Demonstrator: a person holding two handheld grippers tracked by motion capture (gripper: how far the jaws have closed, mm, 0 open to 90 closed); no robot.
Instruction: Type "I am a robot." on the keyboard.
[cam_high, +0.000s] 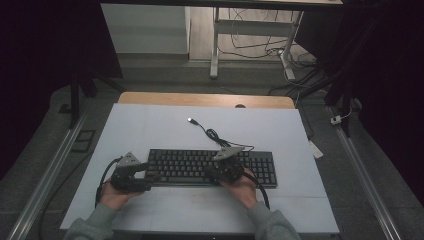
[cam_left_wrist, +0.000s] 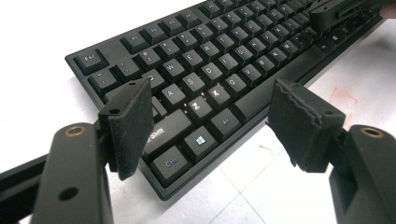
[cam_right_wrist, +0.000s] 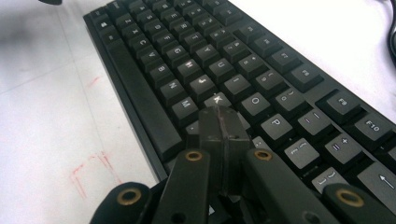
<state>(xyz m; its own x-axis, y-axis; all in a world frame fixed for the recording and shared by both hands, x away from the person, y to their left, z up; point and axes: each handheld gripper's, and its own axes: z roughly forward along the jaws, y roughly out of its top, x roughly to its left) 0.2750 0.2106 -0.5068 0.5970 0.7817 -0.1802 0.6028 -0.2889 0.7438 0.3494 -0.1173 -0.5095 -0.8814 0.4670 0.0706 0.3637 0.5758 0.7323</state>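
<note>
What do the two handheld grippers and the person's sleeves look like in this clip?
Both the left gripper and right gripper are black, each topped by a grey three-cornered plate and trailing a black cable. The left gripper's pads are black with rough, foam-like edges; brass-coloured rivets mark the jaw arms. The sleeves are grey-green.

keyboard far end: cut off by the left gripper view's top edge
keys under right gripper: hidden by its closed pads
key lettering, high view: too small to read
</note>
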